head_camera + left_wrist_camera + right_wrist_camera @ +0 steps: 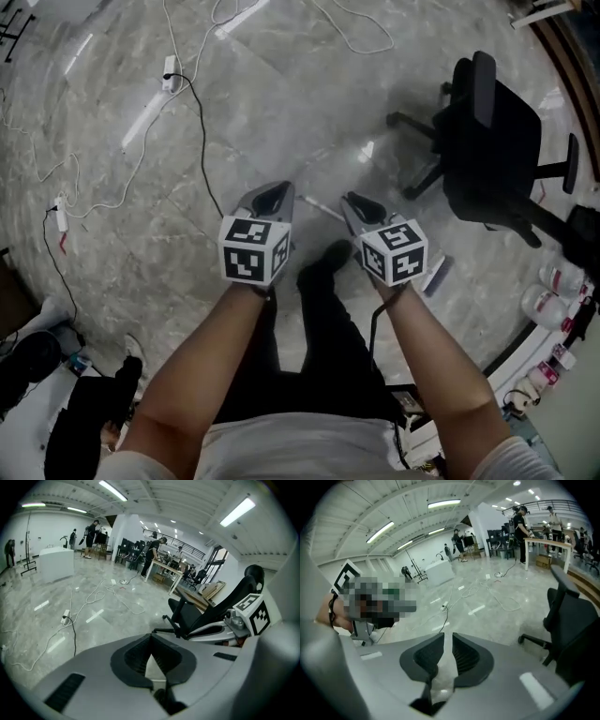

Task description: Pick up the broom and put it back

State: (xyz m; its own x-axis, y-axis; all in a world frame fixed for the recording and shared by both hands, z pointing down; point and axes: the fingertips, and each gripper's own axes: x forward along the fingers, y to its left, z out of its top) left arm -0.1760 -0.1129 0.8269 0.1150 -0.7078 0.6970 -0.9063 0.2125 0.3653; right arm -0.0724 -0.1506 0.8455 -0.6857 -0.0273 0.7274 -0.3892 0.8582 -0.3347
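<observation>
Bare marble floor (281,122) lay open ahead; an office chair (497,141) blocked beside the right gripper (359,204), and cables (202,141) trailed left.

Glossy polished grey marble-look floor (281,103). Matt black office chair (497,141) at 2 o'clock. Shells of left claw (150,638) and right claw (444,640) smooth matt grey plastic, pads (426,658) ribbed black.

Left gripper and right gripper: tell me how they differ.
On the left gripper the jaws meet at the tips; on the right gripper they stand slightly apart. The office chair stands on the right gripper's side, farther from the left gripper. Both hold nothing and point down at the floor.
</observation>
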